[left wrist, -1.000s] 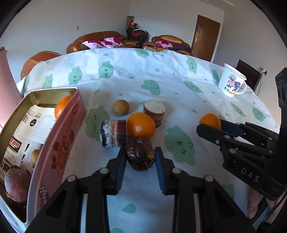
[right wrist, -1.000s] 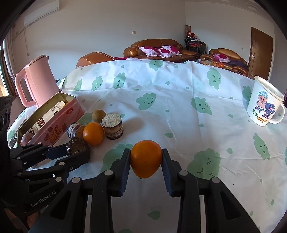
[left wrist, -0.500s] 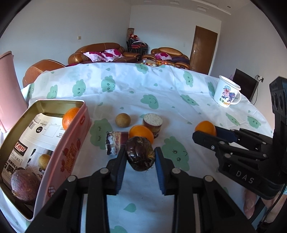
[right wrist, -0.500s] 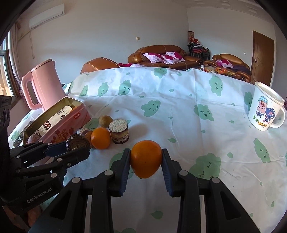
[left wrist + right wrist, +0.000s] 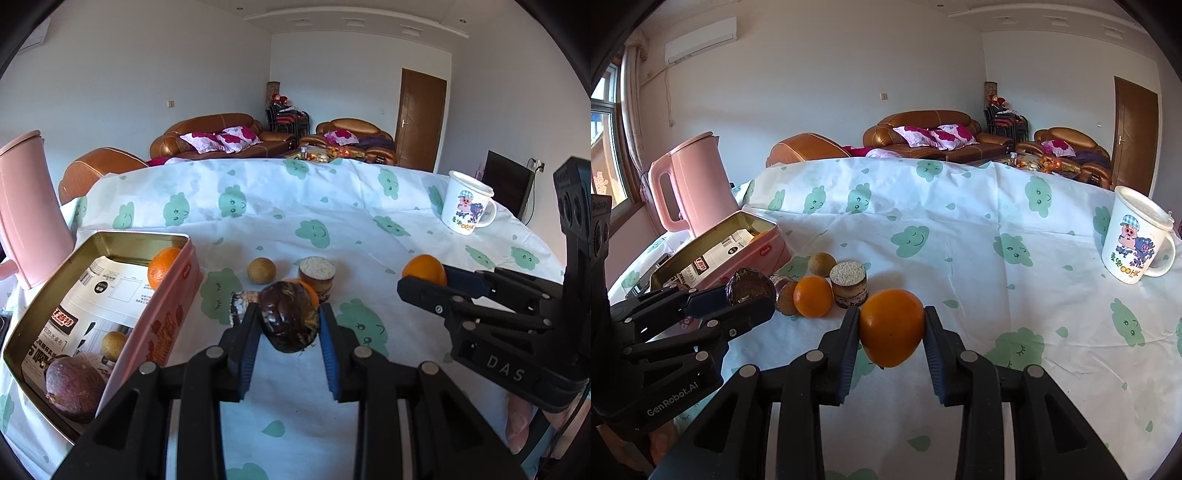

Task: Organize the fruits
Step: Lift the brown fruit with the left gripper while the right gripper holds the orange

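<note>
We see two hand-held grippers raised over a table with a white tablecloth [image 5: 332, 206] printed with green clouds. The left gripper [image 5: 289, 325] clamps a dark brown passion fruit [image 5: 289, 320]; the right gripper [image 5: 891, 334] clamps an orange [image 5: 891, 328]. Our landmark is an open pink tin [image 5: 168, 314] near the table's left edge, holding another orange [image 5: 162, 261], a purple passion fruit [image 5: 74, 384] and a small tan fruit [image 5: 113, 344]. Just right of the tin lie a loose orange [image 5: 812, 296], a tan round fruit [image 5: 261, 270] and two small jars [image 5: 849, 283]. A cartoon mug [image 5: 1134, 236] stands far right of it.
</note>
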`<move>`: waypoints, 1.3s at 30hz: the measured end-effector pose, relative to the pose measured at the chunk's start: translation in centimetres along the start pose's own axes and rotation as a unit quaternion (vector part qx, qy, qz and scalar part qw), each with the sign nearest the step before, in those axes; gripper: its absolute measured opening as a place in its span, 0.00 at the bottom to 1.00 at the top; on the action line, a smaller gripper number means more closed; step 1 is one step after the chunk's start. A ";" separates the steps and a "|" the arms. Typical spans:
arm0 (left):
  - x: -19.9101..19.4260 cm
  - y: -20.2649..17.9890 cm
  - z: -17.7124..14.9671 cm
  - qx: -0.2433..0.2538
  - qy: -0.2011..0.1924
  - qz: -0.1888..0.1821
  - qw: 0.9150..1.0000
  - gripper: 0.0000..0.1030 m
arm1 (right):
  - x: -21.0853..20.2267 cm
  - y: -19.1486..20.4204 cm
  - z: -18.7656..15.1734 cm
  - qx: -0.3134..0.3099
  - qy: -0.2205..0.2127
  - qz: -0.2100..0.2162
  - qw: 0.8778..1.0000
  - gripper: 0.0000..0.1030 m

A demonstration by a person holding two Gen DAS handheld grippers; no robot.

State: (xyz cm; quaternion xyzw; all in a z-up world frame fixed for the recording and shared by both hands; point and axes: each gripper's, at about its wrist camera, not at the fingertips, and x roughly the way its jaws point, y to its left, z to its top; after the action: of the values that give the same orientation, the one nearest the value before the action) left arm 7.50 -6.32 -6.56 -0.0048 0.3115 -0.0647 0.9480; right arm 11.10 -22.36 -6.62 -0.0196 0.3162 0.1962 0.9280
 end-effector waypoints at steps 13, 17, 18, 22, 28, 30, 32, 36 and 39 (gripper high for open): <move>-1.0 -0.2 -0.1 0.006 -0.026 0.008 1.000 0.32 | -1.4 0.3 -0.1 -0.010 -0.036 0.010 0.999 0.35; -1.2 -0.3 -0.1 0.008 -0.034 0.010 0.999 0.32 | -1.6 0.3 -0.2 -0.011 -0.042 0.010 0.999 0.35; -1.3 -0.4 -0.1 0.009 -0.036 0.011 0.999 0.32 | -1.7 0.4 -0.2 -0.011 -0.044 0.010 0.999 0.35; -1.6 -0.5 -0.2 0.011 -0.043 0.014 0.999 0.32 | -2.0 0.4 -0.3 -0.013 -0.052 0.010 0.999 0.35; -1.9 -0.6 -0.3 0.014 -0.053 0.018 0.998 0.32 | -2.3 0.5 -0.3 -0.016 -0.061 0.010 0.998 0.35; -2.1 -0.5 -0.3 0.014 -0.057 0.020 0.998 0.32 | -2.6 0.5 -0.4 -0.017 -0.068 0.011 0.997 0.35; -2.3 -0.5 -0.3 0.014 -0.063 0.022 0.998 0.32 | -3.0 0.7 -0.5 -0.020 -0.078 0.012 0.997 0.35; -2.8 -0.7 -0.3 0.017 -0.077 0.030 0.996 0.32 | -3.3 1.0 -0.5 -0.029 -0.088 0.006 0.996 0.35; -3.0 -0.8 -0.3 0.018 -0.083 0.031 0.996 0.31 | -3.4 1.3 -0.4 -0.035 -0.091 0.006 0.995 0.35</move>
State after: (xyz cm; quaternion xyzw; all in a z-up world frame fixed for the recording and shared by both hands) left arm 4.84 -6.71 -5.04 0.0167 0.2306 -0.0400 0.9721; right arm 7.92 -22.44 -4.86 -0.0325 0.2238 0.2134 0.9504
